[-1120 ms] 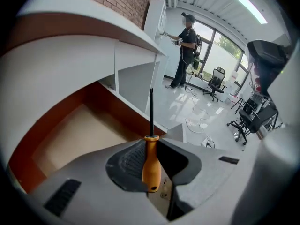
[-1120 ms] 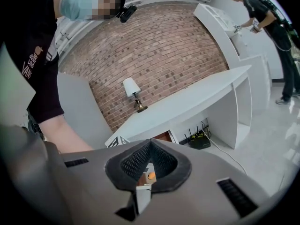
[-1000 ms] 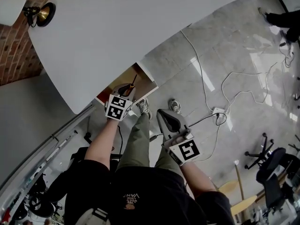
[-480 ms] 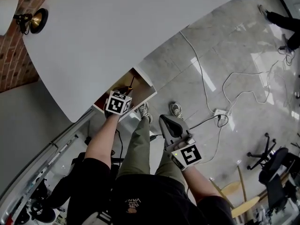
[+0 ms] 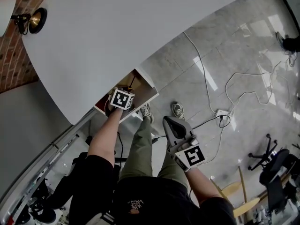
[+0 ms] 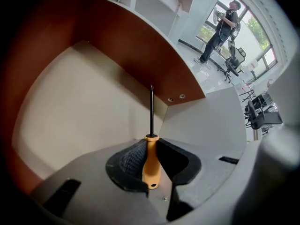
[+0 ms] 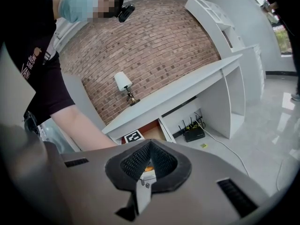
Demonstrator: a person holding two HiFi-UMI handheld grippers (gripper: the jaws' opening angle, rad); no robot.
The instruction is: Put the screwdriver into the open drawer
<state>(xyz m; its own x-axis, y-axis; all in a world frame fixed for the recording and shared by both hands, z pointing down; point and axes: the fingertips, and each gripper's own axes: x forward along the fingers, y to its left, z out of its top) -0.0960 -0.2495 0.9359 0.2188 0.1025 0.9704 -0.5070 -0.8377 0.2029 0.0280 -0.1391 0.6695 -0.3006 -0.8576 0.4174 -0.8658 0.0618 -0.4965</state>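
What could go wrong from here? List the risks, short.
The left tongs pinch the screwdriver by its orange handle alone, so it may pivot or slip. Its tip points toward the brown wall of the drawer; pushing forward could jab that wall.

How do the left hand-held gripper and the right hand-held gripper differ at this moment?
The left hand-held gripper is clamped on the handle of the screwdriver; the right hand-held gripper has its jaws together on nothing. The left one reaches into the open drawer, with the screwdriver shaft pointing inward; the right one is held well away from it. Shared: neither has its jaws open.
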